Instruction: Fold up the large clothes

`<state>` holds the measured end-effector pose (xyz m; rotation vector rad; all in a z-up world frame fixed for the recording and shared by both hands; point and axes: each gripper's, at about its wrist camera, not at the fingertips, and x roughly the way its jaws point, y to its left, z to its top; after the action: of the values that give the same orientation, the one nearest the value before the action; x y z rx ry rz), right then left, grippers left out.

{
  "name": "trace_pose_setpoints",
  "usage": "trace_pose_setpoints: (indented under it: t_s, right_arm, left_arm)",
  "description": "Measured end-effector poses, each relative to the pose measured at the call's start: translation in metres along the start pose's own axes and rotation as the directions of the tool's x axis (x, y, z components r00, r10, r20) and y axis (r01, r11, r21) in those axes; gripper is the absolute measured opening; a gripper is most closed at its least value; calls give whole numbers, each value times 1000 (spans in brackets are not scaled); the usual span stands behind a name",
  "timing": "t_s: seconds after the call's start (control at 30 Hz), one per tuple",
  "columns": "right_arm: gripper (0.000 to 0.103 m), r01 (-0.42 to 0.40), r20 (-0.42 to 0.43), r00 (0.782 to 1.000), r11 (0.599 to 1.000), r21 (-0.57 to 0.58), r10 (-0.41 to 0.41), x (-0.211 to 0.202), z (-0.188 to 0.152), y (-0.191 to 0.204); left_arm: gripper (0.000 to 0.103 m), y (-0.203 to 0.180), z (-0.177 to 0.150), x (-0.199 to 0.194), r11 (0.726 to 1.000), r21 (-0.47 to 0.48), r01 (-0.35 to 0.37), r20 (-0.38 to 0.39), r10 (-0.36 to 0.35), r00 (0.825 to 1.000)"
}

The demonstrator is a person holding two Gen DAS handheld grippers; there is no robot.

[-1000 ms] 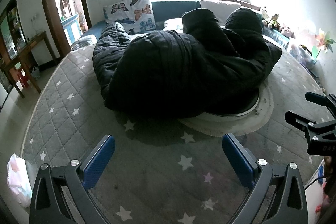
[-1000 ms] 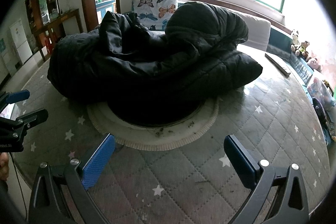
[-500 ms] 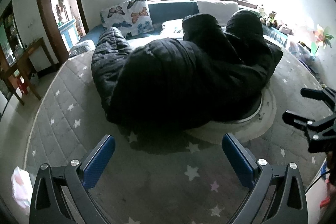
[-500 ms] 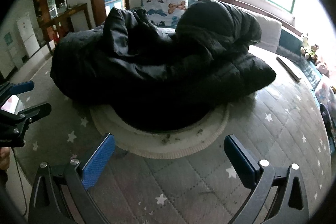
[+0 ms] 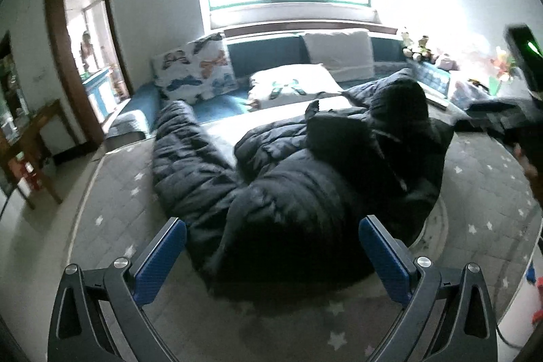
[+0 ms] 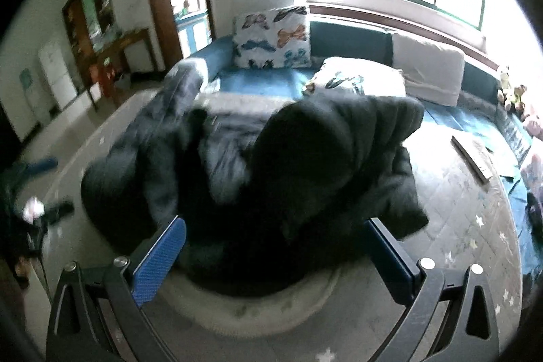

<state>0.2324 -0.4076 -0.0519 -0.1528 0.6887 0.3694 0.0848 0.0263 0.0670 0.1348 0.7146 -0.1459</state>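
Note:
A big black puffer jacket [image 5: 298,178] lies crumpled in a heap on the grey star-patterned quilt [image 5: 112,209], partly over a round pale mat [image 6: 258,314]. It also fills the middle of the right wrist view [image 6: 305,172]. My left gripper [image 5: 271,260] is open, its blue pads on either side of the jacket's near bulge. My right gripper [image 6: 275,256] is open too, close over the jacket's near edge. The right gripper's body shows at the right edge of the left wrist view [image 5: 509,117].
A butterfly pillow [image 5: 195,70], a white pillow [image 5: 336,53] and a small printed cushion [image 5: 288,83] lie at the bed's head under the window. Soft toys [image 6: 510,90] sit at the far right. A wooden table [image 5: 30,138] stands left by the doorway.
Both grippers have moved forward and up towards the jacket, which now sits between their fingers. The jacket looks spread flatter, with the pillows behind it now in view.

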Motion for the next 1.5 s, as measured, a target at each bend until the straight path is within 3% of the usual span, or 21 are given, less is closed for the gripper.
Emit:
trace_pose_setpoints:
  t_s: [0.1,0.27,0.4,0.47,0.5,0.53,0.63,0.77,0.97,1.17,1.4,1.5]
  right_arm:
    - [103,0,0,1000,998,57,0,16,24,-11]
    - [103,64,-83,995,993,99,-56,62,38,-23]
    - [103,27,-141,990,979,204,2,92,37,-40]
    - [103,16,-149,989,976,218,17,95,37,-43]
    - [96,12,-148,989,977,215,20,94,36,-43]
    - [82,9,-144,989,978,207,22,89,35,-42]
    - [63,17,-123,992,984,179,5,72,38,-43]
    - [55,3,-78,997,984,179,11,40,35,-52]
    - [52,-57,2,998,978,201,58,-24,11,-61]
    - [51,-82,37,996,987,142,78,-87,-29,-41]
    - [51,-100,-72,991,978,181,115,-104,-102,-25]
    - [60,-96,-164,977,967,236,137,-88,-142,-26]
  left_arm:
    - [103,3,12,15,997,21,76,-32,-75,997]
    - [103,1,22,47,986,45,160,-95,-155,983]
    - [103,2,24,74,980,30,197,-128,-192,973]
    - [94,4,26,81,981,27,194,-128,-189,974]
    - [89,7,25,83,979,21,202,-128,-198,972]
    - [84,8,24,82,978,17,210,-122,-206,971]
    - [72,8,19,75,973,26,228,-98,-224,970]
    - [61,8,7,51,963,41,267,-62,-264,963]
    - [57,3,-17,2,933,78,351,-7,-352,936]
    - [57,-9,-51,-42,902,146,407,-11,-410,912]
    - [57,-36,-105,-62,881,248,404,-119,-386,915]
    - [57,-47,-129,-62,870,284,403,-184,-363,913]
